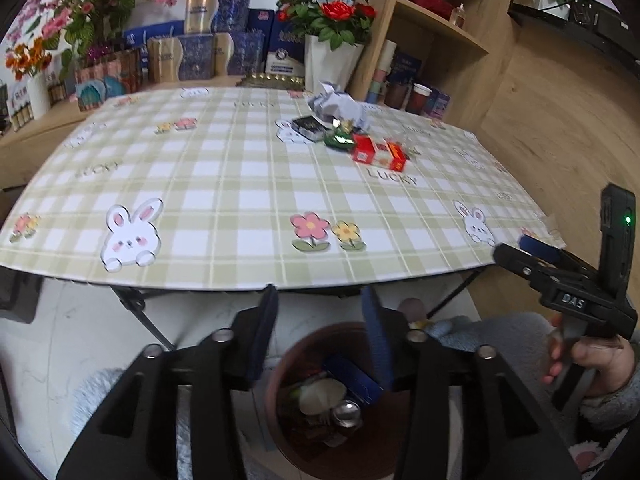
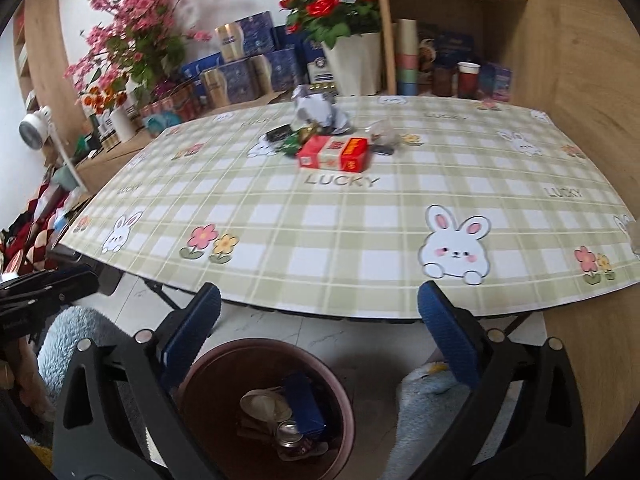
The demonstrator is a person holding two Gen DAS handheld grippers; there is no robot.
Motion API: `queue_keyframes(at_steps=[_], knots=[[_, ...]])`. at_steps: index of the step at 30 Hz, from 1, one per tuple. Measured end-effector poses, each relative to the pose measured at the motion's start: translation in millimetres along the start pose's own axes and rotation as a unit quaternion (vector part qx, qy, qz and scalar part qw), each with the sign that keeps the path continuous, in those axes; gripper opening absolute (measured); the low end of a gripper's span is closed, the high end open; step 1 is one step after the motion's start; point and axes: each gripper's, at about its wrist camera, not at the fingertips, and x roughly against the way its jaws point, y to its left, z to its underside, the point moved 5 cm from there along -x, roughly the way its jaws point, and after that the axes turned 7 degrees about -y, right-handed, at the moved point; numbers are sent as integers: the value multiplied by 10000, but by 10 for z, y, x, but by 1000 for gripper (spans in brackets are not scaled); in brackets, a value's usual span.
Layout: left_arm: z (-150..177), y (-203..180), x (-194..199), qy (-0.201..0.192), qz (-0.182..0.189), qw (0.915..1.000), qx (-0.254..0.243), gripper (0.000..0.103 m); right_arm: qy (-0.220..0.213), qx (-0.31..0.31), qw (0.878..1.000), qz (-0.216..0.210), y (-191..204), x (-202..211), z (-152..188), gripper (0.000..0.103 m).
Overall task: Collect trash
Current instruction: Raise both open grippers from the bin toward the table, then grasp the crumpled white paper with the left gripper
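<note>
The left gripper (image 1: pixel 320 320) is held just off the near edge of the table, tilted downward over a brown bin (image 1: pixel 332 400) on the floor. Its blue-padded jaws are parted to a middling gap, and nothing is caught between them. The right gripper (image 2: pixel 320 320) is pointed down in the same way above the same bin (image 2: pixel 264 408), with its jaws spread wide and nothing between them. In the left view, the right gripper (image 1: pixel 520 256) is also seen at the right edge, gripped by a hand (image 1: pixel 588 360) in a grey fleece sleeve.

Inside the bin, a dark blue box (image 2: pixel 304 404), a can (image 2: pixel 290 432) and a pale round piece of rubbish (image 2: pixel 266 404) are seen lying together.

Further out, the table is covered by a green checked cloth (image 2: pixel 360 240) printed with rabbits and flowers. The remaining trash is gathered towards the far side of it: a red carton (image 2: pixel 334 154), a crumpled paper wad (image 2: pixel 316 110) behind it, a small dark packet (image 2: pixel 278 134) and a green wrapper (image 2: pixel 292 145) to its left.

Behind the table, a pot of red roses (image 2: pixel 344 28), pink blossoms (image 2: pixel 132 32), blue gift boxes (image 2: pixel 240 68) and wooden shelves (image 2: pixel 452 32) are ranged along the wall.
</note>
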Motion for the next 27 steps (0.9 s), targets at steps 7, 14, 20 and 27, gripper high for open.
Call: queue_keyframes(at_steps=[7,14,20,27], knots=[[-153,195,-44,-129,-243,9996,100,71,-29,-76,10000,40,-123,-17,7,97],[-272,288,-188,-11,-221,9996,160,72,42,-120,9999,-39,-206,-132,-14,97],[-508,322,-522,229,-2,9989,416,73,39,-260,9997,23,-434,-353,-140,97],[-982,124,-1342,761,428,9931,788,73,-4,-490,9987,157,-776,-694,-354,97]])
